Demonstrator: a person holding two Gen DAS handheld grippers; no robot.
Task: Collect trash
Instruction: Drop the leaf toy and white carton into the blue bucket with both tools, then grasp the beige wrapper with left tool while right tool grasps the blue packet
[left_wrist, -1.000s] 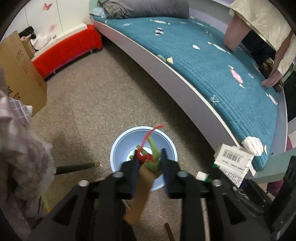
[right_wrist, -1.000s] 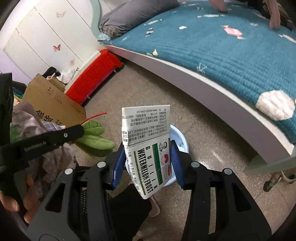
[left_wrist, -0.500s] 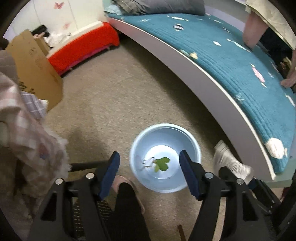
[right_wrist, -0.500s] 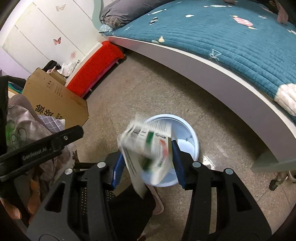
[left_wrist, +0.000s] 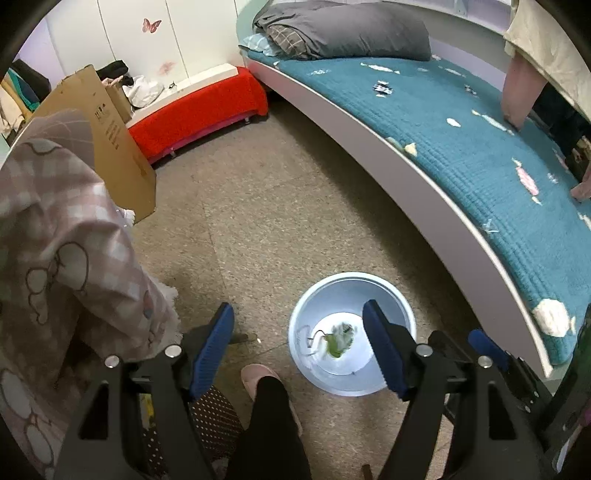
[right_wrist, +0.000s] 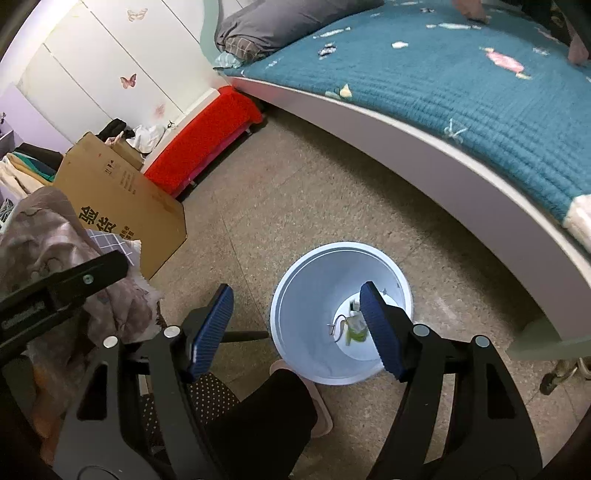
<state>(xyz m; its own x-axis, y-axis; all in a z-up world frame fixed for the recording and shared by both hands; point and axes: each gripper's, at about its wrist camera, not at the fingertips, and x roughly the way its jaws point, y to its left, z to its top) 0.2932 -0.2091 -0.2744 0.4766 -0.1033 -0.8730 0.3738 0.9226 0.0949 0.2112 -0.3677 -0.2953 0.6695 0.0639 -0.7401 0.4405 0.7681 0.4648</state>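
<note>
Jaws of the left gripper (left_wrist: 299, 345) and right gripper (right_wrist: 297, 325) were opening, empty, above the waste bin (right_wrist: 295, 280); releasing centred over it seemed wise.

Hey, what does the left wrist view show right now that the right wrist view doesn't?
Only the left wrist view shows the pink garment hanging over the bed, and the right gripper's blue pad at its right edge.

Only the right wrist view shows the printed characters on the cardboard box and the left gripper's black finger crossing in at the left.

Both show the bin on the floor with trash at its bottom, the red bench, the bed, and empty jaws, opening.
</note>
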